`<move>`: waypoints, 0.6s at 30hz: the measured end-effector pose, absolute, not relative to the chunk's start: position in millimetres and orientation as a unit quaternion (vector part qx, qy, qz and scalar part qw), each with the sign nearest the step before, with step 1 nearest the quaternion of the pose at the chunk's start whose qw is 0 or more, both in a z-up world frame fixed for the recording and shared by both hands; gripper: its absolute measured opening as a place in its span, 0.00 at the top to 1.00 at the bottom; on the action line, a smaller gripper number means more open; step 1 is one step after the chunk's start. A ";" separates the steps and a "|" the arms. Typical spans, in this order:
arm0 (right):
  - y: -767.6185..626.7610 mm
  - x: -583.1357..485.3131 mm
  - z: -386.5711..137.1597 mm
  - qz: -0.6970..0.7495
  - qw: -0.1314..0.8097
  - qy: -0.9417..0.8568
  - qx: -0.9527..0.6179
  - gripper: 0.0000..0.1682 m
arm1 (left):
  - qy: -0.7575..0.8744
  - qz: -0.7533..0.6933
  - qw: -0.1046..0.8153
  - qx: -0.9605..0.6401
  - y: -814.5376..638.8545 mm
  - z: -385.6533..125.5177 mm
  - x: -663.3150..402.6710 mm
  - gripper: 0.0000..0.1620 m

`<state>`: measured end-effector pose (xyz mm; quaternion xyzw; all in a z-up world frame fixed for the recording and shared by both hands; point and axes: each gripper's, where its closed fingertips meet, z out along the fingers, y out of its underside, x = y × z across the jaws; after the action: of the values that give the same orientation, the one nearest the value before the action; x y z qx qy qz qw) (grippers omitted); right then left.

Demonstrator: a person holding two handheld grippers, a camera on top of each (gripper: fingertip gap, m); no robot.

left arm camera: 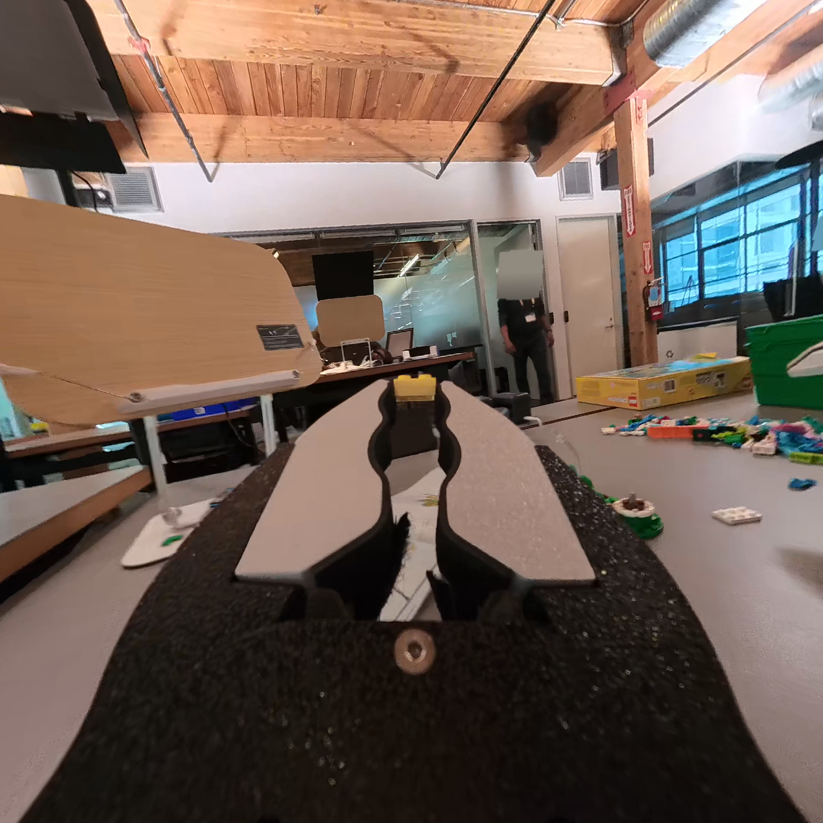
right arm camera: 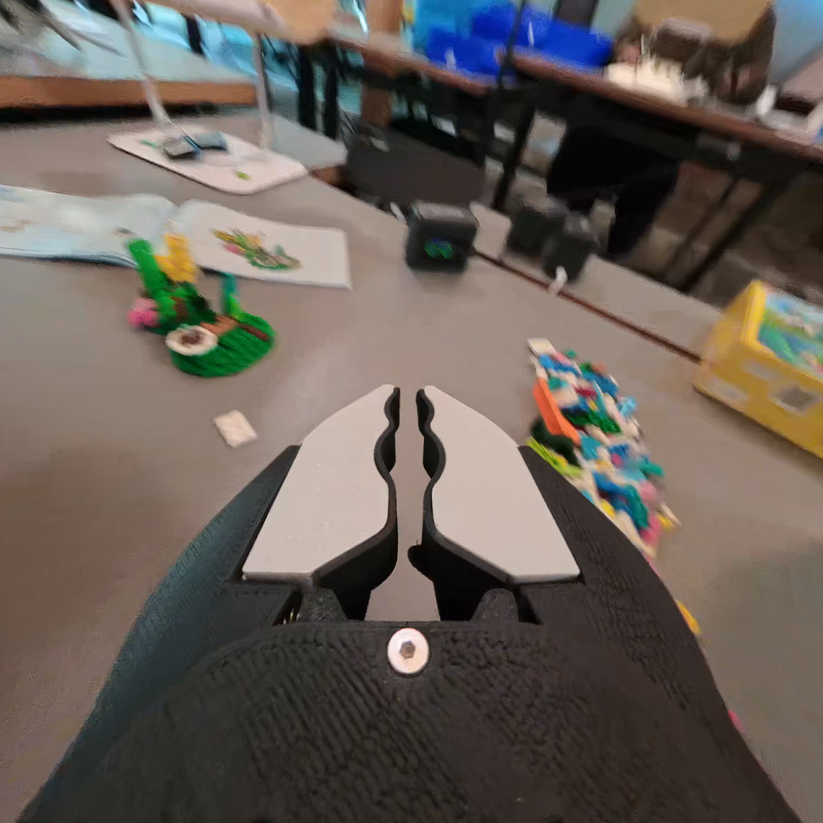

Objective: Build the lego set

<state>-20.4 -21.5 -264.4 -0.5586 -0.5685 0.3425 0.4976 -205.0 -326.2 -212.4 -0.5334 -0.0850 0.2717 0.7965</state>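
My left gripper [left arm camera: 415,389] is shut on a small yellow brick [left arm camera: 414,386], held at its fingertips above the grey table and tilted up toward the room. My right gripper [right arm camera: 407,396] hovers over the table with its jaws nearly closed and nothing between them. The green lego model [right arm camera: 196,311], with a yellow stalk, a pink flower and a white round piece, stands to the left of the right gripper; part of it also shows in the left wrist view [left arm camera: 634,512]. A pile of loose coloured bricks [right arm camera: 592,441] lies to the right, also seen in the left wrist view [left arm camera: 735,434].
An open instruction booklet [right arm camera: 178,236] lies behind the model. A white flat piece [right arm camera: 235,428] lies left of the right gripper. A yellow lego box [right arm camera: 766,360], a black cube device [right arm camera: 438,236], a green bin [left arm camera: 784,365] and a white lamp base [right arm camera: 213,165] stand around. A person [left arm camera: 527,338] stands far off. Left tips to right tips: about 35 centimeters. Both grippers' tips are roughly 20 centimeters from the green lego model [right arm camera: 196,311].
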 end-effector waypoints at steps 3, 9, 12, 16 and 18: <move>33.9 -5.3 -279.4 0.293 0.417 -0.560 -0.654 0.97 | -0.083 0.252 0.795 -0.546 -305.3 -216.5 -197.1 0.90; 83.7 -17.7 -316.7 0.191 0.190 -0.602 -0.752 0.99 | -0.048 0.294 0.772 -0.561 -279.0 -219.8 -181.2 0.90; 81.0 -29.1 -329.5 0.168 0.081 -0.609 -0.770 0.94 | -0.038 0.305 0.769 -0.561 -279.0 -219.5 -177.5 0.90; 76.5 -31.5 -345.5 0.117 -0.004 -0.617 -0.778 0.89 | -0.024 0.298 0.770 -0.564 -280.8 -221.4 -172.2 0.90; 79.3 -28.8 -353.1 0.093 -0.021 -0.612 -0.785 0.90 | -0.024 0.299 0.770 -0.563 -283.2 -221.5 -171.2 0.90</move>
<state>-28.8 79.3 -353.1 -0.7851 -0.6121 0.0926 -0.0206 -171.2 -283.2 -221.5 -0.5632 -0.0241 0.2987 0.7700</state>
